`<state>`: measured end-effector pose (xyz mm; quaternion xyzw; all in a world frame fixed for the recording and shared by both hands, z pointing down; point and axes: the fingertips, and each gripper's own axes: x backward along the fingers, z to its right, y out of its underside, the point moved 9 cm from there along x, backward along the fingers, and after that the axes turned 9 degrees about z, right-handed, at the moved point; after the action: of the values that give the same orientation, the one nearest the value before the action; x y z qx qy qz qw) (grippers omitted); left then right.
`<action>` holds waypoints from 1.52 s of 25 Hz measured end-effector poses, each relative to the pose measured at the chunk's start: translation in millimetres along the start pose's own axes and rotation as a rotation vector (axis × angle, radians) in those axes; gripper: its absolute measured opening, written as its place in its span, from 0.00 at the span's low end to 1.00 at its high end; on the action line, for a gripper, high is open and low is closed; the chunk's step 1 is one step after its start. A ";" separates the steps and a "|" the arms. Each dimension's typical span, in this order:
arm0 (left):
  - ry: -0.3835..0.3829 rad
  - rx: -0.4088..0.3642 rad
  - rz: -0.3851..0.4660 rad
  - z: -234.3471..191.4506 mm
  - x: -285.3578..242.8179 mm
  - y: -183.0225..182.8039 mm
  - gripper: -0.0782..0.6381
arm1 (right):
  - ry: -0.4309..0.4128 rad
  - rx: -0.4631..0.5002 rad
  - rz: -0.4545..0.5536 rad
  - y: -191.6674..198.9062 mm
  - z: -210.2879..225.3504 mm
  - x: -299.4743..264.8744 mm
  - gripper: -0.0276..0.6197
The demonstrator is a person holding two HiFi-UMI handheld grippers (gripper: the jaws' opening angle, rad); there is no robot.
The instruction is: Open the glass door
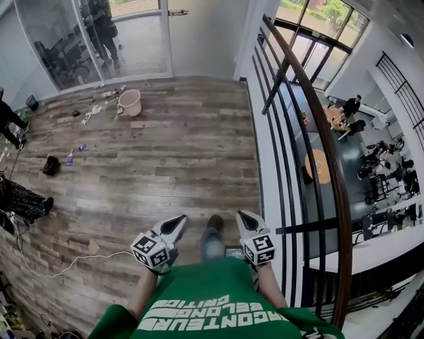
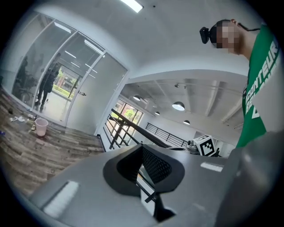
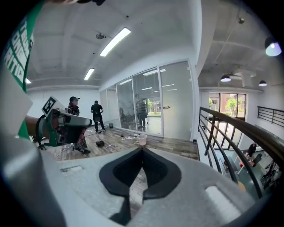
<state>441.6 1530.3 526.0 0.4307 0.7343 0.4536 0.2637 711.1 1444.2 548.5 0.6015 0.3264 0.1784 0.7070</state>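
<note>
The glass door (image 1: 202, 36) stands shut at the far end of the wood floor, its small handle (image 1: 177, 12) near its left edge. It also shows far off as the glass door (image 3: 175, 102) in the right gripper view and the glass door (image 2: 91, 95) in the left gripper view. Both grippers are held low near the person's waist, several steps from it. My left gripper (image 1: 180, 220) (image 2: 142, 146) is shut on nothing. My right gripper (image 1: 244, 215) (image 3: 142, 150) is likewise shut and empty.
A pink bucket (image 1: 130, 102) and scattered litter lie on the floor before the glass wall (image 1: 79, 40). A black railing (image 1: 291, 99) runs along the right over a drop. People stand at the left (image 3: 73, 117); a white cable (image 1: 59, 268) trails across the floor.
</note>
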 end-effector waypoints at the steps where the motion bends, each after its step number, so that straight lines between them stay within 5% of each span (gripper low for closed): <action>1: 0.004 -0.009 -0.006 -7.5 -18.9 -11.4 0.13 | -0.001 -0.004 0.010 -8.7 14.4 -13.8 0.03; 10: -0.004 -0.046 -0.028 -61.5 -169.2 -80.2 0.13 | 0.032 -0.038 0.051 -56.4 160.5 -99.1 0.03; 21: -0.010 -0.019 -0.032 -140.6 -284.0 -105.7 0.13 | 0.068 -0.054 0.043 -79.0 242.2 -179.9 0.03; 27: 0.055 0.030 -0.050 -221.8 -385.2 -121.8 0.13 | 0.137 -0.049 0.012 -99.1 309.6 -264.4 0.03; 38: 0.107 0.028 -0.038 -365.2 -553.9 -218.4 0.13 | 0.180 -0.001 0.043 -200.1 422.5 -447.4 0.03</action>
<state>342.8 839.6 493.1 0.3955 0.7615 0.4607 0.2267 645.1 802.9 492.1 0.5895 0.3755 0.2472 0.6711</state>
